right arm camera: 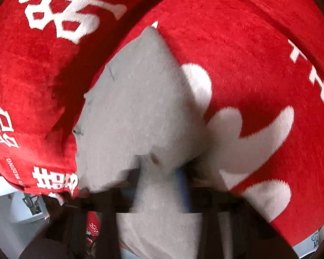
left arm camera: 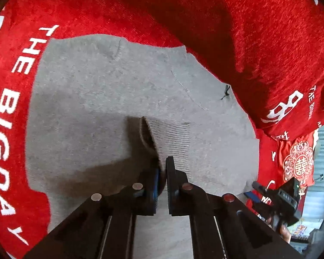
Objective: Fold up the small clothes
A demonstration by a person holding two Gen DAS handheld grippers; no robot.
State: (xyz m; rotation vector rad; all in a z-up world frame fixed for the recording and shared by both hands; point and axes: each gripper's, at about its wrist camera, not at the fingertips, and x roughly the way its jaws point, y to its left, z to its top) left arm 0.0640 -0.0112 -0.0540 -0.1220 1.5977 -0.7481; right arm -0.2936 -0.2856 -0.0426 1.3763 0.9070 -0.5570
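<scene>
A grey garment (left arm camera: 110, 99), a small knit piece, lies on a red blanket (left arm camera: 97, 6) printed with white lettering. The left gripper (left arm camera: 163, 172) has its jaws together on the ribbed cuff (left arm camera: 172, 138), which stands up off the cloth between the pads. In the right wrist view the picture is smeared; the right gripper (right arm camera: 162, 172) sits low over the same grey cloth with its jaws drawn together, and grey fabric appears bunched between them, though the blur leaves it unclear how much they hold. The right gripper also shows at the left view's lower right edge. By my reading the fold is at an early stage: both tools have a hold on an edge, yet most of the garment is flat and spread, with no crease or doubled layer visible. Lifting and carrying the edge across remains.
</scene>
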